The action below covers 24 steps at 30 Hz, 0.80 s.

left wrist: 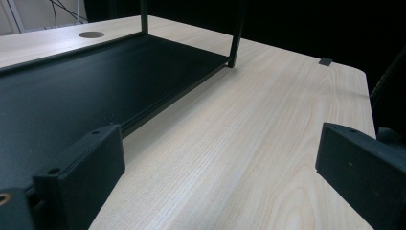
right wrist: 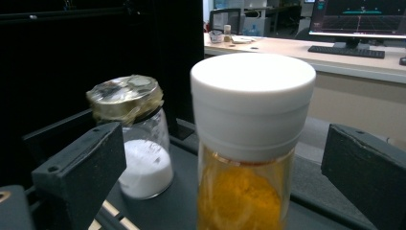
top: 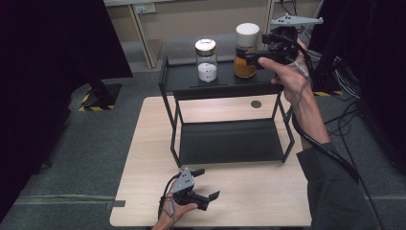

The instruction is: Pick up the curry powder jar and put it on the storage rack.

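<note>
Right gripper view: the right tool (right wrist: 225, 187) stands released, its jaws either side of the orange-powder jar (right wrist: 246, 191) on the rack's top shelf (right wrist: 167, 211). Smooth, rigid, probably slippery; best grasped below the white lid (right wrist: 253, 96).

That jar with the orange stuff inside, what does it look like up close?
The orange-filled jar is a clear, glass-looking cylinder with a wide, smooth white cap. Orange-yellow powder fills its lower part. It stands upright on the black rack's top shelf, right of a gold-lidded jar of white powder. The right gripper straddles it, jaws open and apart from it.
</note>
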### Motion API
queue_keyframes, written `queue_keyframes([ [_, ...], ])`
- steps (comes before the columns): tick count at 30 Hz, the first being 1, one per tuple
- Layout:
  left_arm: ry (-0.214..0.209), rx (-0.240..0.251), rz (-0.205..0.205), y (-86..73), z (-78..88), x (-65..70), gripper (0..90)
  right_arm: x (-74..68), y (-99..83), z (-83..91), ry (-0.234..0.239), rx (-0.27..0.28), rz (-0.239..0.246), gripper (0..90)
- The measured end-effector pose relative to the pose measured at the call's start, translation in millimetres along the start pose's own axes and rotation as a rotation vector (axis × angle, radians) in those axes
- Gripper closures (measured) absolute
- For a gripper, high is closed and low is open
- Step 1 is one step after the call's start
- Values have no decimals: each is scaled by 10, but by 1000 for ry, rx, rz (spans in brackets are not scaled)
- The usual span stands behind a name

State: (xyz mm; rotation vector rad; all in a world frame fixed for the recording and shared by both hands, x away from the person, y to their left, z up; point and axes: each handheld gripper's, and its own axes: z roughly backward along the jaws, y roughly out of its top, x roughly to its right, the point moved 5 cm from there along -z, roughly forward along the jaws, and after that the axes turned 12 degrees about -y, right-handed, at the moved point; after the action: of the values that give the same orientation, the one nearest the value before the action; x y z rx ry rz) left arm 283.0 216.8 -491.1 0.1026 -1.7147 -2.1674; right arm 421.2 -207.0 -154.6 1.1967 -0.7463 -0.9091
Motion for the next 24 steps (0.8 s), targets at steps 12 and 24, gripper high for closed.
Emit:
queue_keyframes([
  [12,3,2,0,-1,7,-1,22,-76,-226,267,38,50,18,6],
  [24,3,4,6,-7,13,-8,21,-104,-697,450,78,53,0,4],
])
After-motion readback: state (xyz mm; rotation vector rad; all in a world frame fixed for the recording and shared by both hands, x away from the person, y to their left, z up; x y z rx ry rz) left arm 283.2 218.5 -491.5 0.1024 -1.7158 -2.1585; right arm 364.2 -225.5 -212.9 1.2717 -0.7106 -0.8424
